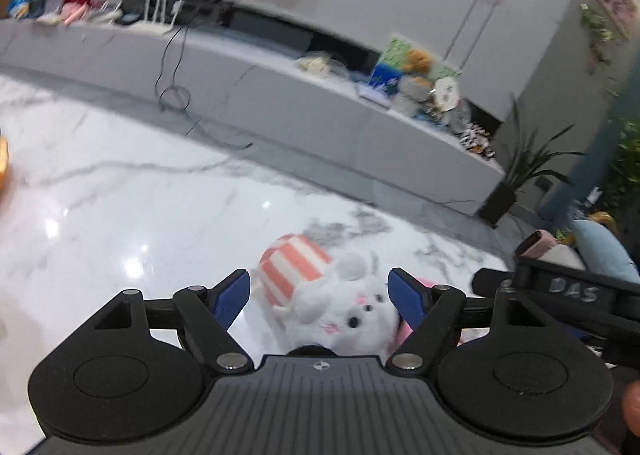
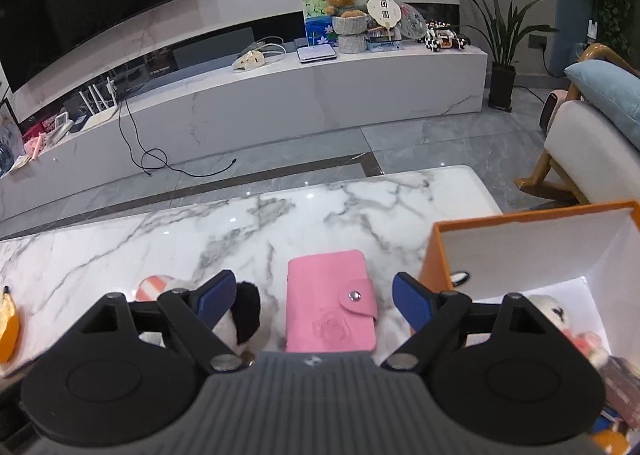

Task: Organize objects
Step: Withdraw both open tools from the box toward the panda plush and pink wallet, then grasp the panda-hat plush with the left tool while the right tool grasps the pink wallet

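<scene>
Left hand-held gripper (image 1: pixel 319 297) is released, jaws spread wide, angled down at the marble desk (image 1: pixel 120 215). A white plush rabbit (image 1: pixel 352 315) lies between its blue fingers (image 1: pixel 230 297), neither pad touching it; the toy's orange-and-white striped part (image 1: pixel 292 267) sits just ahead of the left finger. Left view is motion-blurred. Right hand-held gripper (image 2: pixel 314 299) is also released, jaws wide, nothing gripped. A pink snap wallet (image 2: pixel 328 303) lies flat on the desk between its fingers, clear of both pads. A black-and-white plush (image 2: pixel 240 315) sits right behind its left finger. The orange box (image 2: pixel 520 231) stands just to its right on the desk, open, with a white plush toy (image 2: pixel 556 313) and other small items inside.
</scene>
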`<state>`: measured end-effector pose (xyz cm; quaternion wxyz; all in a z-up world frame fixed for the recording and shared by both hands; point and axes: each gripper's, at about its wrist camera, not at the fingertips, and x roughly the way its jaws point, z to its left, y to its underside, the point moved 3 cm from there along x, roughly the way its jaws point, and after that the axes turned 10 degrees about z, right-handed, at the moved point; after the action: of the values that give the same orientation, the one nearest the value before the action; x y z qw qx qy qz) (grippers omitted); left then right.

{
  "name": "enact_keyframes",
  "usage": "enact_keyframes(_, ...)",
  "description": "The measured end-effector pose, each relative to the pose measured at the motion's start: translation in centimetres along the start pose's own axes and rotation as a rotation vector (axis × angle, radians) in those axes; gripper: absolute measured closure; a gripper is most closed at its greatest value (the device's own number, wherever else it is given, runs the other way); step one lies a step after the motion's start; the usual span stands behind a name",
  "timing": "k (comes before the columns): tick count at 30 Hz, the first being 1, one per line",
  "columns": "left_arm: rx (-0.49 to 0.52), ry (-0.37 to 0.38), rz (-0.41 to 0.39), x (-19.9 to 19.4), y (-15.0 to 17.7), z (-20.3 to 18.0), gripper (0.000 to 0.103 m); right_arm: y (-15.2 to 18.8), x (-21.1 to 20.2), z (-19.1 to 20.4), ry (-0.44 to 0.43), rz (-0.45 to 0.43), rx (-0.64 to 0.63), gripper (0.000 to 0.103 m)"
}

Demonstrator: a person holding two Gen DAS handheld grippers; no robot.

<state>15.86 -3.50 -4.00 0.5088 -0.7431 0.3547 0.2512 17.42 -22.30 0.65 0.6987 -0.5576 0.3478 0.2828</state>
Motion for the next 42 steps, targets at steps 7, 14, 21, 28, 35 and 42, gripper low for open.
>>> enact_keyframes(7,-0.117,-0.006,-0.023,1.7,-0.2,0.9,0.015,-0.4,2.1,0.9,0.03,-0.043,-0.006,0.018)
enact_keyframes(14,-0.142,0.013,0.003,3.5,-0.2,1.6,0.009,-0.8,3.4,1.8,0.109,-0.095,-0.045,0.017)
enact_keyframes(21,-0.057,0.007,0.055,3.1,-0.4,1.6,0.009,-0.8,3.9,2.7,0.117,-0.136,-0.073,0.018)
enact_keyframes(28,-0.03,0.0,0.092,2.1,-0.6,2.1,0.011,-0.7,7.0,1.7,0.053,0.018,0.087,0.017)
enact_keyframes(35,-0.025,0.006,0.125,2.1,-0.8,2.5,0.013,1.0,9.9,1.9,0.19,0.063,0.046,0.012)
enact_keyframes(42,-0.025,0.025,0.142,2.6,-0.6,2.3,0.013,1.6,10.2,1.7,0.22,0.099,0.012,0.019)
